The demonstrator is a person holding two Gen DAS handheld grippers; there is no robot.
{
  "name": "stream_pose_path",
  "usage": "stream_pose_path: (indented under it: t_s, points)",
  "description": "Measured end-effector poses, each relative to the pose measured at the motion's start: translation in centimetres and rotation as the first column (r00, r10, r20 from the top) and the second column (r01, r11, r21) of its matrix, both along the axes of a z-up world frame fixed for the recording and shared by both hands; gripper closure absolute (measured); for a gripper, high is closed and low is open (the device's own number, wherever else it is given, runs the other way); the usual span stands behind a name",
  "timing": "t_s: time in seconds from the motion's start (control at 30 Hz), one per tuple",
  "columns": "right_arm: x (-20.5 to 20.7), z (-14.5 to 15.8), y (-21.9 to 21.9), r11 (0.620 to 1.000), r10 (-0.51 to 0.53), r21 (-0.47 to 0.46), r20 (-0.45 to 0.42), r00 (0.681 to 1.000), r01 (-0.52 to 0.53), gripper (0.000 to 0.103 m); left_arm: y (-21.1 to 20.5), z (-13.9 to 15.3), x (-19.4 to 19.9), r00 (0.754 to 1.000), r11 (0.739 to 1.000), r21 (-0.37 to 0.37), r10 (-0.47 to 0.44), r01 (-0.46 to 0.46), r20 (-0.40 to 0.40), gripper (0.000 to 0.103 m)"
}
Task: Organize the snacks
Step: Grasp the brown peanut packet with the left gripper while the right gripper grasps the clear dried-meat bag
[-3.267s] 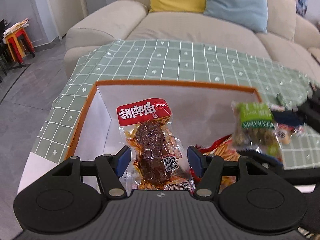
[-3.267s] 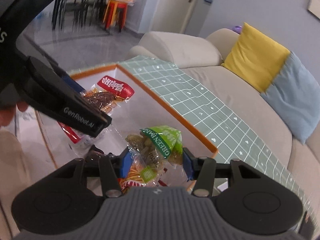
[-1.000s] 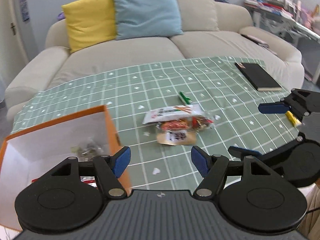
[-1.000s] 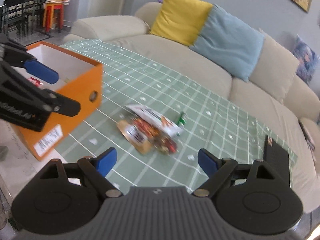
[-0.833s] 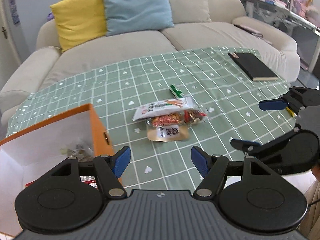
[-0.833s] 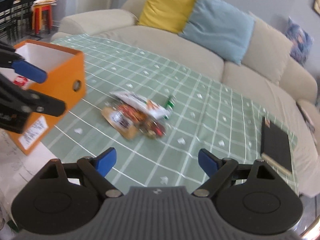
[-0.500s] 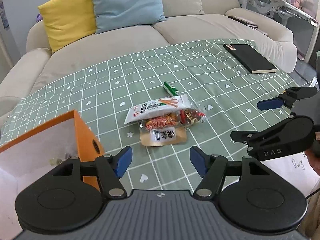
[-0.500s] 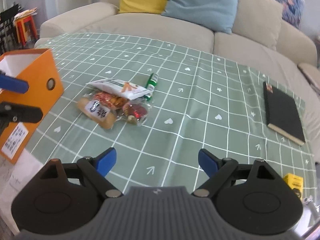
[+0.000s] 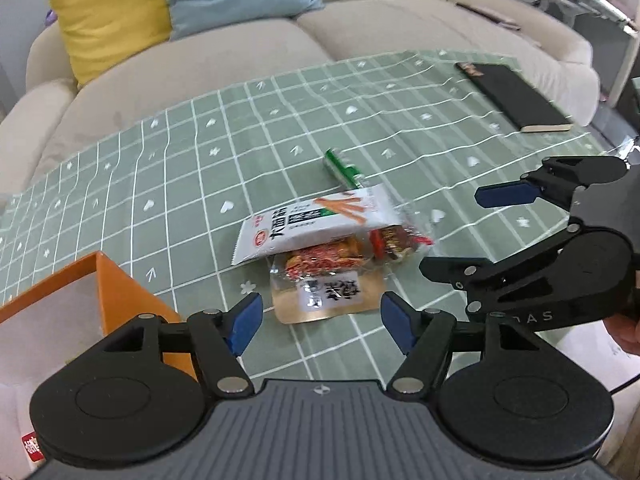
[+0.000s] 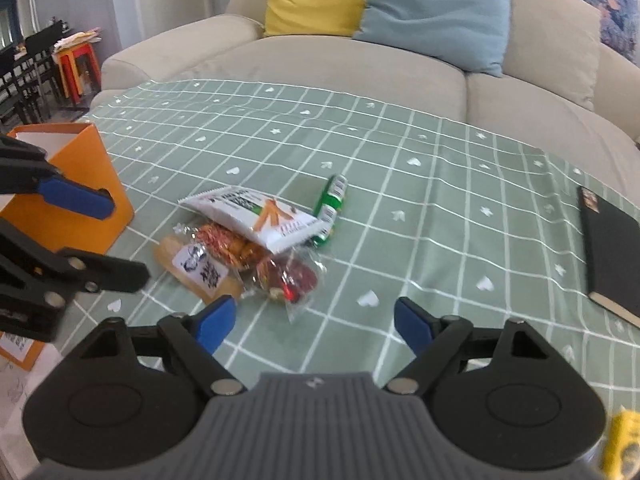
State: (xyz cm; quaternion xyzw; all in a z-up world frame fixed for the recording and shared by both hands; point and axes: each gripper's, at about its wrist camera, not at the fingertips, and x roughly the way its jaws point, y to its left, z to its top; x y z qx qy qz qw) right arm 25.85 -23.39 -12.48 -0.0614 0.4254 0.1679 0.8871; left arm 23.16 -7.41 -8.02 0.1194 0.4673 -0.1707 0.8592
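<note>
Partly readable "AS", mirrored, on right gripper point(image 9: 452, 232); Chinese print on white snack packet point(image 9: 316, 222), illegible.

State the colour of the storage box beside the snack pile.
The storage box is orange outside, white inside; the right wrist view shows it best.

white snack packet point(image 9: 316, 224) covers the tops of the packets beneath it, whose print is too blurred to read. orange box point(image 9: 116, 300) is cut off at the left edge. yellow item point(image 10: 622, 440) at the right wrist view's corner is smeared, unidentifiable.
</note>
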Motion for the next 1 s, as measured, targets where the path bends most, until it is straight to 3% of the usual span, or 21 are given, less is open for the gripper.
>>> stream_pose_path:
  t_s: [0.2, 0.3, 0.37, 0.43, 0.67, 0.83, 0.97, 1.0]
  points:
    - [2.3, -1.2, 0.0, 0.999, -0.002, 0.044, -0.013, 1.000, 0.002, 0.030, 0.4, -1.5, 2.4, 0.994, 0.995, -0.057, 0.080, -0.085, -0.075, 0.024]
    - [3.0, -1.9, -0.1, 0.998, 0.004, 0.065, -0.037, 0.999, -0.001, 0.043, 0.2, -2.2, 3.3, 0.991, 0.994, -0.052, 0.095, -0.100, -0.092, 0.024]
    - [3.2, -2.1, -0.3, 0.996, 0.009, 0.090, -0.055, 0.998, -0.004, 0.060, 0.0, -2.6, 3.8, 0.990, 0.993, -0.047, 0.099, -0.104, -0.101, 0.024]
    - [3.2, -2.0, -0.6, 0.994, -0.001, 0.110, -0.065, 0.998, 0.008, 0.066, -0.1, -3.1, 4.3, 0.987, 0.992, -0.050, 0.110, -0.117, -0.115, 0.024]
    - [2.9, -1.4, -1.0, 0.996, -0.037, 0.073, -0.111, 0.993, 0.045, 0.069, -0.4, -4.5, 5.1, 0.979, 0.989, -0.043, 0.135, -0.143, -0.155, 0.025]
    - [2.3, -1.1, -1.4, 0.997, -0.059, 0.037, -0.140, 0.988, 0.065, 0.069, -1.1, -5.2, 4.2, 0.978, 0.994, -0.046, 0.089, -0.100, -0.191, 0.073]
    - [1.9, -0.9, -2.0, 0.995, -0.088, 0.029, -0.163, 0.983, 0.094, 0.069, -1.6, -5.4, 2.9, 0.979, 0.996, -0.041, 0.073, -0.082, -0.189, 0.091]
    - [1.7, -0.8, -2.2, 0.995, -0.095, 0.024, -0.167, 0.981, 0.101, 0.069, -1.6, -5.4, 2.5, 0.976, 0.995, -0.047, 0.076, -0.087, -0.205, 0.103]
